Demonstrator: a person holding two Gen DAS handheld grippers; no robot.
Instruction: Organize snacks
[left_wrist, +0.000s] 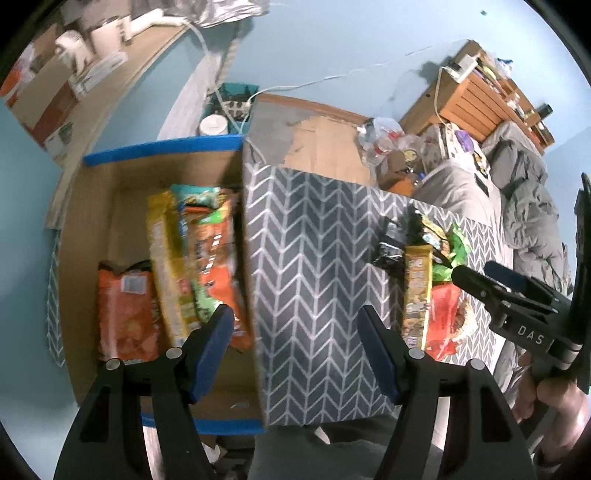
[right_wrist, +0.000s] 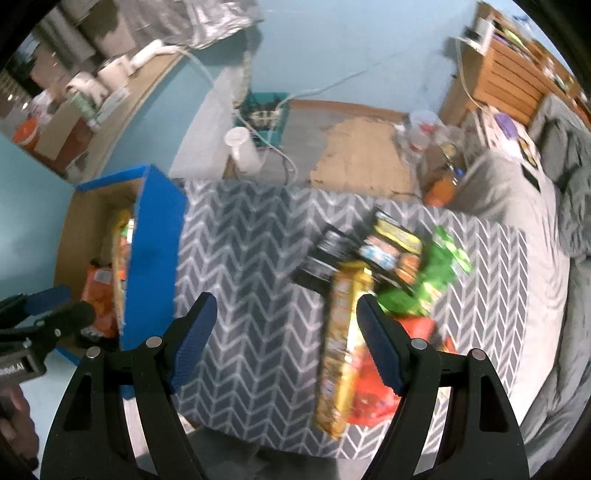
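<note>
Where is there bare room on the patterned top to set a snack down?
The chevron-patterned top is bare between the blue-edged cardboard box and the snack pile. The pile crowds its right side, and snack bags fill most of the box.

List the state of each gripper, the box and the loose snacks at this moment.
Left gripper: open, empty, over the box edge.
Right gripper: open, empty, over the patterned surface.
Cardboard box: open-topped, partly filled with snack bags.
Orange bag: lying in the box.
Long yellow packet: lying on the herringbone surface, not grasped.
Red bag: lying partly under the yellow packet.
</note>
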